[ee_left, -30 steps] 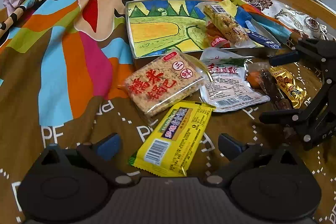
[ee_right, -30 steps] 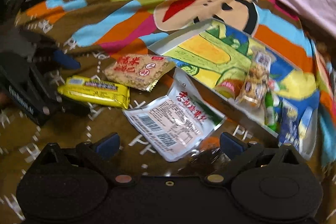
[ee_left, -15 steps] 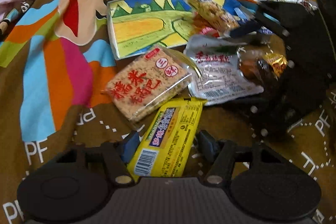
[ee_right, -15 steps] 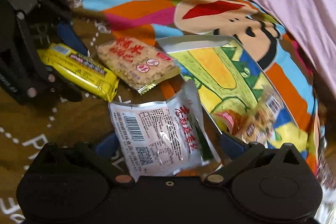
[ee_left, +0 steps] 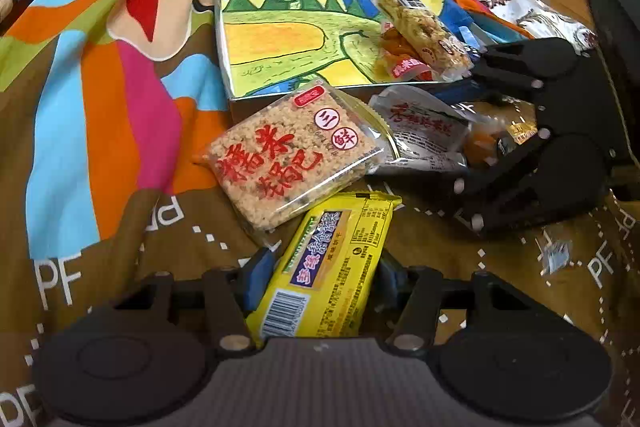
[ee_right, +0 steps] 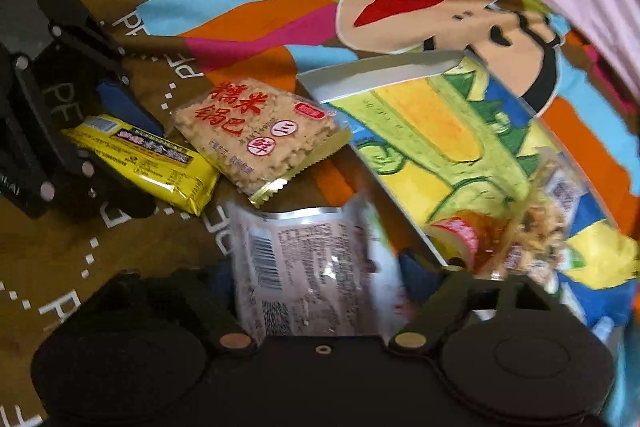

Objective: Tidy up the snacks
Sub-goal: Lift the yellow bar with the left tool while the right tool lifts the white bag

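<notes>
On the cartoon bedspread (ee_left: 100, 131), the left gripper (ee_left: 320, 283) is closing its jaws around the near end of the yellow biscuit packet (ee_left: 332, 267), blue pads flanking its long sides, probably to carry it away. Next lies the rice cracker pack (ee_left: 292, 151), against the near edge of the painted tray (ee_left: 280, 39), which already holds some snacks. Rightmost, the right gripper (ee_right: 316, 283) is closing on the white pouch (ee_right: 308, 267) beside the tray's near edge.

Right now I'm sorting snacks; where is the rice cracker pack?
The rice cracker pack lies centre in the left wrist view, between the picture tray and yellow biscuit pack.
</notes>
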{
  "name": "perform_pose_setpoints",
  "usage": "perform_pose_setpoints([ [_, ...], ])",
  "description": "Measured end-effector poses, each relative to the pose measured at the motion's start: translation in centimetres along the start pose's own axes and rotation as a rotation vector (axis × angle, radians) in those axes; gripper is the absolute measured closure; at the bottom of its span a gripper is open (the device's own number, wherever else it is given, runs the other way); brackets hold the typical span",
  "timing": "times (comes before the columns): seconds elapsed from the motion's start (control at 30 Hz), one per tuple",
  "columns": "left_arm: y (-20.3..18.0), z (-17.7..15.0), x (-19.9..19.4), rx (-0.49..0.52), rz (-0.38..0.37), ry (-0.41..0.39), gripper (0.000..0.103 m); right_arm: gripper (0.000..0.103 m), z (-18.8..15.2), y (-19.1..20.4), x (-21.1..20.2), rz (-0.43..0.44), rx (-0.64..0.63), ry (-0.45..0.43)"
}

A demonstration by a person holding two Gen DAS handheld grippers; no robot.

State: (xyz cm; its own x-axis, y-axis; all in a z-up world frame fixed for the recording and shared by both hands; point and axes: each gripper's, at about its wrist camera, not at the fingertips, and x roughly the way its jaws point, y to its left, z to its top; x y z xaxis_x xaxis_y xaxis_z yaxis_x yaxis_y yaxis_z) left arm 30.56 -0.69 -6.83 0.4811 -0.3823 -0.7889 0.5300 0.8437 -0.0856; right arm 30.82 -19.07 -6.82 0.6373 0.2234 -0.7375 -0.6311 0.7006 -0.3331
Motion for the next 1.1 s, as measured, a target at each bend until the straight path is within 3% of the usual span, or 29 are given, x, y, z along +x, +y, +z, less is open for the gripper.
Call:
perform_pose_setpoints([
  [0.1, -0.1, 0.2, -0.2, -0.027, 0.006, 0.012, 0.046, 0.041, -0.1, 0.5, 0.0, -0.042, 0.003, 0.003],
  [0.23, -0.3, -0.1, -0.8, -0.08, 0.02, 0.021, 0.047, 0.059, 0.0, 2.2, -0.4, -0.101, -0.005, 0.007],
  [0.33, -0.8, -0.6, -1.6, -0.106, 0.052, 0.023, 0.047, 0.063, -0.3, 3.6, -1.5, -0.146, -0.035, -0.001],
  [0.63, -2.9, -1.6, -4.0, -0.18, 0.099, -0.016, 0.049, 0.064, -1.2, 5.4, -6.7, -0.202, -0.054, -0.072],
  [0.8, -3.1, -1.3, -5.4, -0.237, 0.119, -0.034, 0.05, 0.064, -2.1, 5.2, -8.8, -0.224, 0.016, -0.119],
  [0.9, -3.5, -0.7, -6.3, -0.227, 0.127, -0.066, 0.062, 0.064, -2.4, 4.6, -9.8, -0.225, 0.067, -0.148],
  [1.1, -3.6, -0.4, -5.1, -0.215, 0.158, -0.02, 0.063, 0.063, -2.6, 4.3, -10.1, -0.221, 0.08, -0.154],
])
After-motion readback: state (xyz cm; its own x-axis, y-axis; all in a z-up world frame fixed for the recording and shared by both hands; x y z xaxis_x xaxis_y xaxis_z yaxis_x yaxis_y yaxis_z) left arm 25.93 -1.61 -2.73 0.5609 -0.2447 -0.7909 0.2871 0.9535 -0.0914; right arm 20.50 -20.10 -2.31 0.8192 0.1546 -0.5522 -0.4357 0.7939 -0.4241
